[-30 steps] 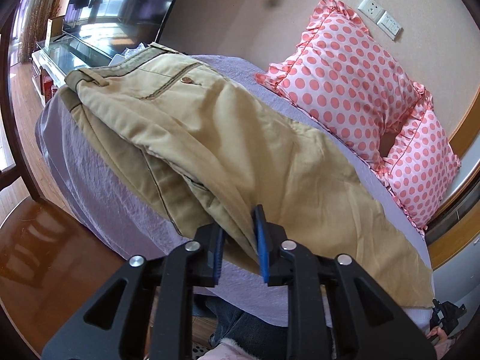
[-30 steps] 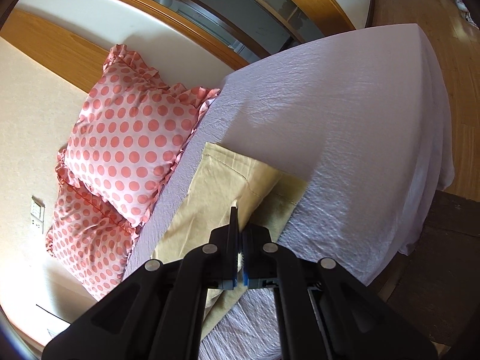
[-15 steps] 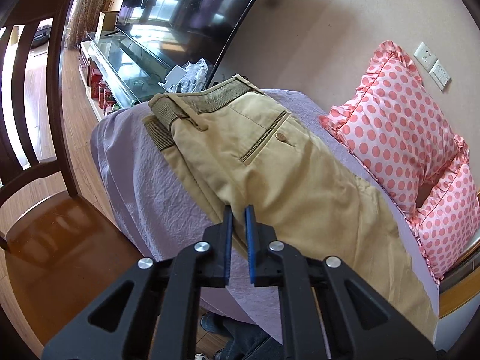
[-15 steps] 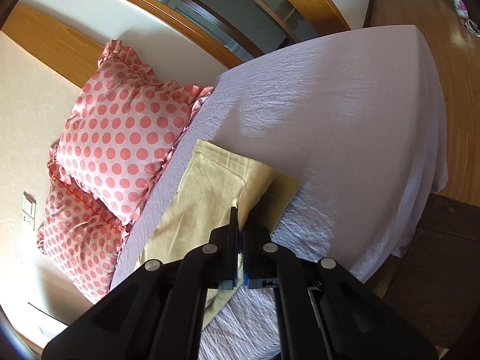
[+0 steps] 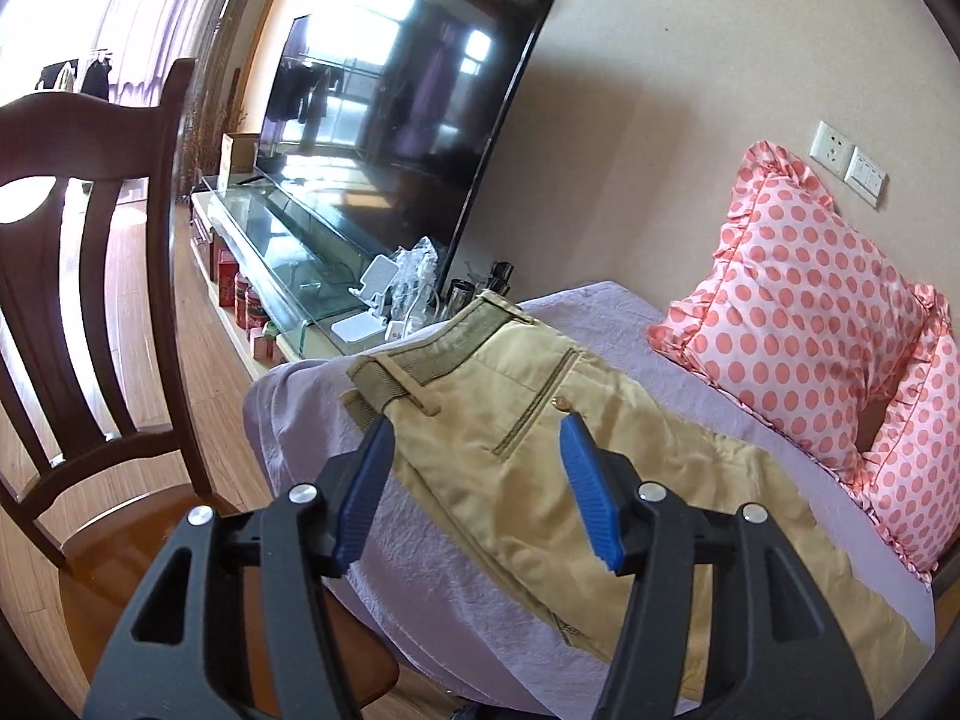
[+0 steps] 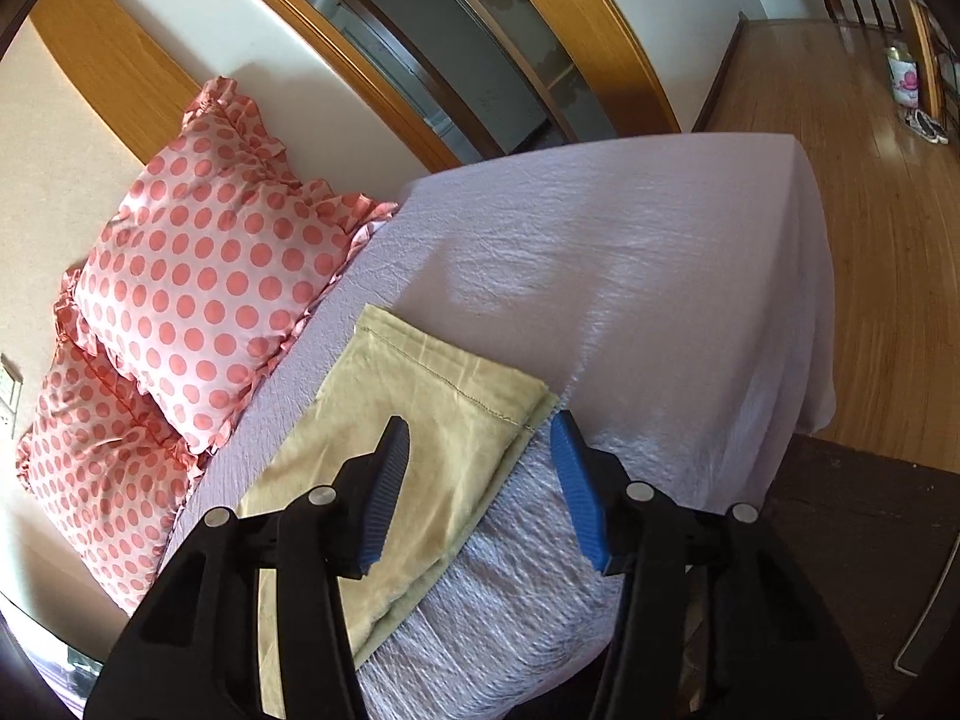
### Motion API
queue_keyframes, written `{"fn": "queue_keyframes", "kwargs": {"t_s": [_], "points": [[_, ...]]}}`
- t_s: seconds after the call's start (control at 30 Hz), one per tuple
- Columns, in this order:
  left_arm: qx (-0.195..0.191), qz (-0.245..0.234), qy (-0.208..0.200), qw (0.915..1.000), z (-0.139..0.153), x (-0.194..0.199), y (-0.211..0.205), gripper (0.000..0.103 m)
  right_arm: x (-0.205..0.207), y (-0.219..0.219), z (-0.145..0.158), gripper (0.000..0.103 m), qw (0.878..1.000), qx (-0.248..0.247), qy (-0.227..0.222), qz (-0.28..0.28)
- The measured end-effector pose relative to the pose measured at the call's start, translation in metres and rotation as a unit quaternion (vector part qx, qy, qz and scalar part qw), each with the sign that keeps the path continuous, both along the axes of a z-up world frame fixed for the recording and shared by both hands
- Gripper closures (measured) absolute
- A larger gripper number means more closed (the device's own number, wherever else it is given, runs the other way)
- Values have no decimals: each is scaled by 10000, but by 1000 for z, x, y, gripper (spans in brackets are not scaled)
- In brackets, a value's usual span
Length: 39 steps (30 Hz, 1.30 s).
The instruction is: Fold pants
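Tan pants (image 5: 540,438) lie folded lengthwise, one leg on the other, on a lilac sheet (image 5: 432,564). The waistband with belt loops is at the far left end in the left wrist view. My left gripper (image 5: 474,486) is open and empty above the seat near a back pocket. In the right wrist view the leg cuffs (image 6: 444,384) lie flat with the lower layer showing at the near edge. My right gripper (image 6: 480,480) is open and empty just above the cuff end.
Two pink polka-dot pillows (image 5: 810,324) (image 6: 198,276) stand against the wall beside the pants. A dark wooden chair (image 5: 90,312) stands at the left. A television (image 5: 390,114) sits on a glass stand with small items. The sheet (image 6: 660,276) extends right to a wooden floor.
Both grippers let go of the pants and opened. The pants now lie flat on the sheet. The left gripper drew back toward the waist end.
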<state>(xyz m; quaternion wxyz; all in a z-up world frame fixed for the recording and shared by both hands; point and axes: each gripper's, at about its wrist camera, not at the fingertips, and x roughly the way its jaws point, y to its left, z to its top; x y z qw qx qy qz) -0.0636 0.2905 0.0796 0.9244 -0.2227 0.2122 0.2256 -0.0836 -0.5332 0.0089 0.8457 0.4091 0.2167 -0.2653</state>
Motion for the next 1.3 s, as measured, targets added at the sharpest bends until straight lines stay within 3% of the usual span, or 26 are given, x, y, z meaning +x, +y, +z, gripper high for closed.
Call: {"fn": "queue_keyframes", "kwargs": {"t_s": [0.07,0.13,0.2,0.3,0.37,0.47,0.57,0.67,0.8,0.87,0.93,1.0,1.03,1.07,1.1,1.13,1.17,1.23,1.3], "points": [[67,-257,31,9996,-1,10,-9,41,4,3,-4,66,9997,76,-95,222],[95,-454,86,9989,-5,19,-17,40,6,8,-6,69,9993,23,-167,335],[54,-613,202,9979,-11,29,-22,39,11,12,-10,94,9985,-94,-201,497],[-21,-765,355,9964,-23,37,-26,39,20,18,-8,97,9969,-252,-321,679],[-77,-841,428,9955,-29,41,-27,39,28,32,9,98,9926,-453,-598,954],[-215,-898,485,9945,-37,44,-27,36,58,78,52,98,9745,-876,-1075,1763],[-332,-909,522,9939,-43,45,-27,34,95,153,88,98,9334,-1093,-1584,3029],[-407,-892,446,9942,-43,42,-27,34,127,247,99,98,8725,-1036,-1813,4417],[-538,-796,281,9950,-39,33,-20,31,150,372,69,98,7814,-935,-1341,6022],[-586,-682,265,9956,-40,28,-13,30,152,418,45,98,7480,-1137,-938,6471],[-669,-567,254,9958,-43,21,-4,30,152,444,27,98,7307,-1148,-639,6700],[-765,-493,236,9956,-47,14,5,30,151,454,20,95,7276,-1168,-505,6741],[-794,-475,236,9954,-49,12,8,30,149,459,19,93,7204,-1283,-406,6804],[-820,-460,237,9953,-51,10,11,29,145,464,18,83,7085,-1420,-334,6905],[-853,-450,250,9950,-53,9,14,29,139,470,18,66,6956,-1534,-303,7012],[-907,-443,268,9945,-56,9,17,29,133,475,18,56,6875,-1647,-310,7066],[-992,-459,267,9936,-59,8,19,29,130,478,20,39,6812,-1728,-321,7106],[-1214,-553,191,9909,-64,7,21,29,125,483,18,34,6708,-1808,-317,7186],[-1413,-706,126,9874,-68,8,20,29,123,487,17,30,6700,-1846,-372,7180]]}}
